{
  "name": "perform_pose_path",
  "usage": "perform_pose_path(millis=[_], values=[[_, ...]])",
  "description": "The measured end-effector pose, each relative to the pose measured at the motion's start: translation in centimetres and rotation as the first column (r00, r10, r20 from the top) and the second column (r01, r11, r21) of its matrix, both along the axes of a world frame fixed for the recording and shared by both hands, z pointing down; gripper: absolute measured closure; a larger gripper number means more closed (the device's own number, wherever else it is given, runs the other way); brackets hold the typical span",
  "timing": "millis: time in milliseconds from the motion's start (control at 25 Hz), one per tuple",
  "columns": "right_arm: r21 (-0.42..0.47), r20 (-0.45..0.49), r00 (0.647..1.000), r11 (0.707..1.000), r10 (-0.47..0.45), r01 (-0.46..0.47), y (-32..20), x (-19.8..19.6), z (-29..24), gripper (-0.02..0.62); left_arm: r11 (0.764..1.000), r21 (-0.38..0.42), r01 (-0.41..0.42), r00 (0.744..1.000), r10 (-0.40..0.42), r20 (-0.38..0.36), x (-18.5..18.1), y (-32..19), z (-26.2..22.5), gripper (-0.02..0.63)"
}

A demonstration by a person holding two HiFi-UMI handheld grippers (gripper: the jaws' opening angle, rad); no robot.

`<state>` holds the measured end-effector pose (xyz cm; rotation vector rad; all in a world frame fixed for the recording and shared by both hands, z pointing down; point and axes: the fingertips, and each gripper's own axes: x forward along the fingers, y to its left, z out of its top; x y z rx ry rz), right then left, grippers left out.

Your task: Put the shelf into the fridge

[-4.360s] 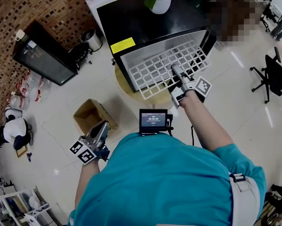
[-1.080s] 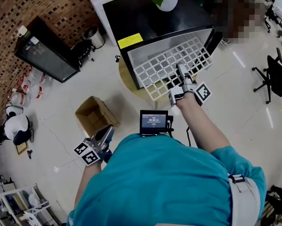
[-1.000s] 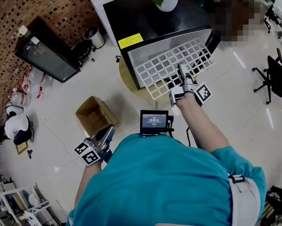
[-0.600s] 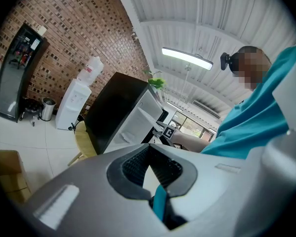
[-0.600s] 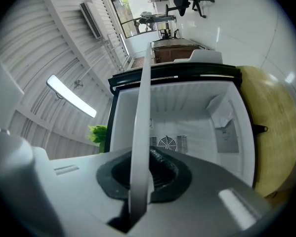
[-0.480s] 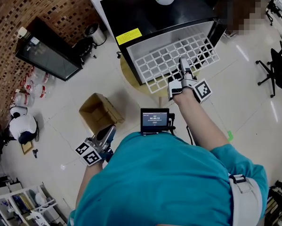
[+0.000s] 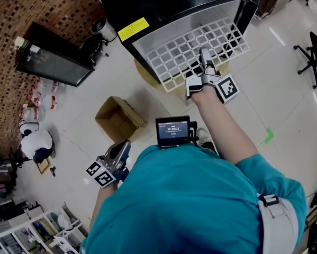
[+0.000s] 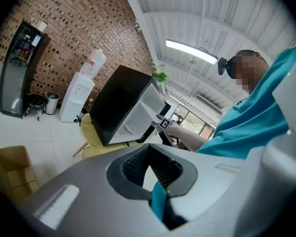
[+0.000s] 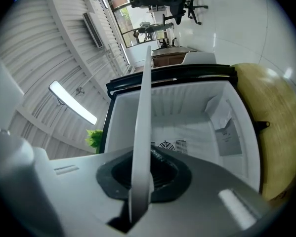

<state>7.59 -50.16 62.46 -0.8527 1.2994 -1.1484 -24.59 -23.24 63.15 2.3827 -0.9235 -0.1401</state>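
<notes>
Shelf (image 7: 175,57) — clamped edge-on in right hand-held gripper (image 7: 205,53) — sits at fridge (image 7: 163,1) opening; left hand-held gripper (image 7: 124,145) closed, empty.

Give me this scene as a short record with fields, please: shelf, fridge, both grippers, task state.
shelf: white grid, partly inside the fridge opening, near edge sticking out
fridge: black, front open
right gripper: fingers shut on the shelf's near edge
left gripper: fingers shut, empty, away from the fridge
task state: shelf not yet fully in
</notes>
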Motion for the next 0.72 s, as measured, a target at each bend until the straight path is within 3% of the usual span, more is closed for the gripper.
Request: perform_pose_path(millis=[120,400,520,720], values=[[-0.015,-0.057,0.998,1.000,0.008,-0.009,0.0,0.2,-0.1,0.572,1.000,-0.015,-0.003,1.000,0.003,0.001,-0.2,-0.3,0.8,0.608],[-0.078,-0.027,0.999,0.997,-0.019,0.017,0.8,-0.5,-1.7,0.574,1.000,-0.005,-0.013,1.000,0.013,-0.020,0.2,-0.4,0.8,0.607],[-0.127,-0.056,0.997,0.991,-0.047,0.039,1.3,-0.6,-1.8,0.575,1.000,-0.001,-0.010,0.999,0.010,-0.038,0.2,-0.3,0.8,0.607],[-0.101,-0.037,0.996,0.992,-0.077,0.073,1.3,-1.5,-3.7,0.575,1.000,0.008,-0.009,0.998,0.009,-0.067,0.3,-0.5,0.2,0.608]])
